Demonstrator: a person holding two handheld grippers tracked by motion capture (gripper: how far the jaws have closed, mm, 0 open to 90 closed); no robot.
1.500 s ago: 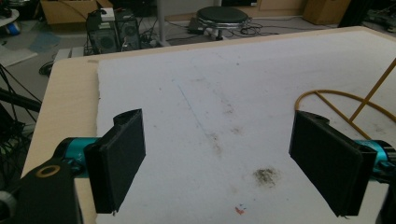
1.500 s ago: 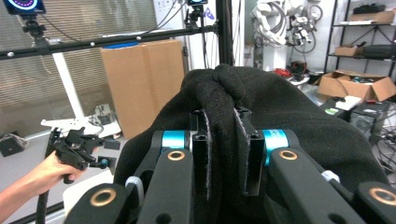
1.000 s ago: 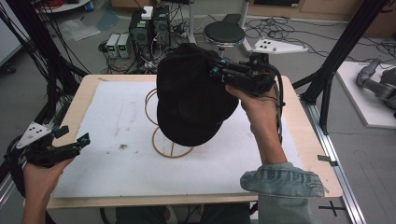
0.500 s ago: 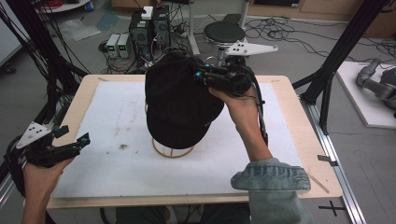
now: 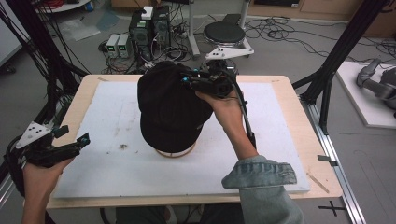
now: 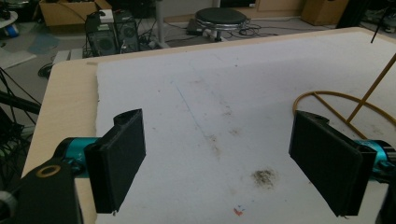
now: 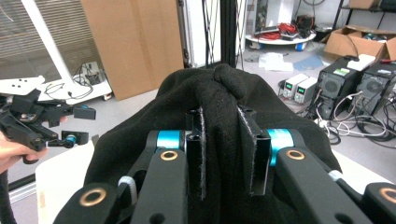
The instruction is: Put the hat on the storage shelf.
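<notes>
A black knit hat [image 5: 170, 112] sits draped over a yellow wire stand whose base ring [image 5: 175, 153] peeks out below it. My right gripper [image 5: 185, 80] pinches a fold at the hat's top; its jaws have just been opening slightly, and the fabric [image 7: 210, 88] still fills the gap and touches both pads of the right gripper [image 7: 229, 154]. My left gripper [image 5: 74, 136] hovers open and empty over the mat's left edge. In the left gripper view, the left gripper [image 6: 229, 158] has its jaws wide apart, with the stand's ring [image 6: 327, 95] off to the right.
A white foam mat [image 5: 107, 112] covers the wooden table [image 5: 299, 116]. Black frame posts [image 5: 336, 60] stand at the table's corners. Computers, cables and a stool [image 5: 224, 32] crowd the floor beyond the far edge.
The right gripper has carried the hat left and down, so the hat now covers the wire stand down to its base ring. The left gripper has stayed put.
</notes>
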